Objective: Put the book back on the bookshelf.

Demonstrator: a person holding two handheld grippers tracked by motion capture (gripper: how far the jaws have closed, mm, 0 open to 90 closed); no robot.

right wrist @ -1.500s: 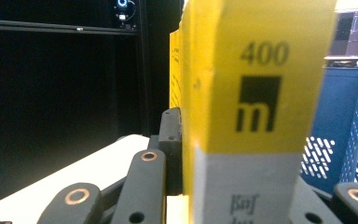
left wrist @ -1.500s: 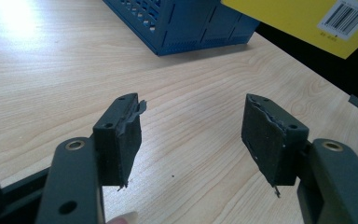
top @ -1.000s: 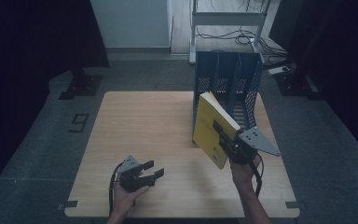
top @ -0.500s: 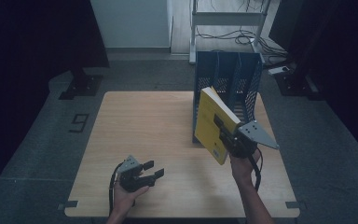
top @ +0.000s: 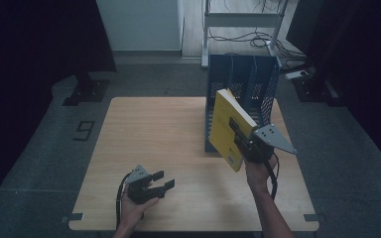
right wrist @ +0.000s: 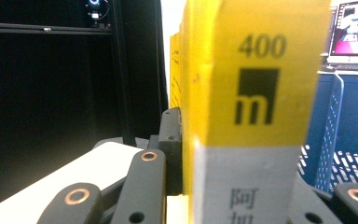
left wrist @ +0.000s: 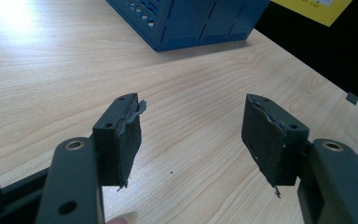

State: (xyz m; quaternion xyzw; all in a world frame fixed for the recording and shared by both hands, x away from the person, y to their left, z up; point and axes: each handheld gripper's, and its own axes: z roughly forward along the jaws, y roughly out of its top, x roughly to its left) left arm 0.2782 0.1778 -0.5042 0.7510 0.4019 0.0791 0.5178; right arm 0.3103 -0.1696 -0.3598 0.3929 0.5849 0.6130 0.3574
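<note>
A thick yellow book (top: 224,125) hangs above the table, tilted, right in front of the blue file rack (top: 243,79). My right gripper (top: 240,135) is shut on its lower spine end. In the right gripper view the spine (right wrist: 256,93) stands between the jaws, with one finger (right wrist: 170,140) pressed against the left cover. My left gripper (top: 162,179) rests low over the table's front left, open with nothing between its pads (left wrist: 126,135). The rack's base (left wrist: 191,18) lies farther off in the left gripper view.
The wooden table (top: 154,129) has bare room across its left and middle. The blue rack has upright slots and stands at the back right corner. A metal shelf frame (top: 243,20) and cables lie on the floor behind the table.
My right gripper and the book have shifted slightly up and back toward the rack. The left gripper has stayed where it was.
</note>
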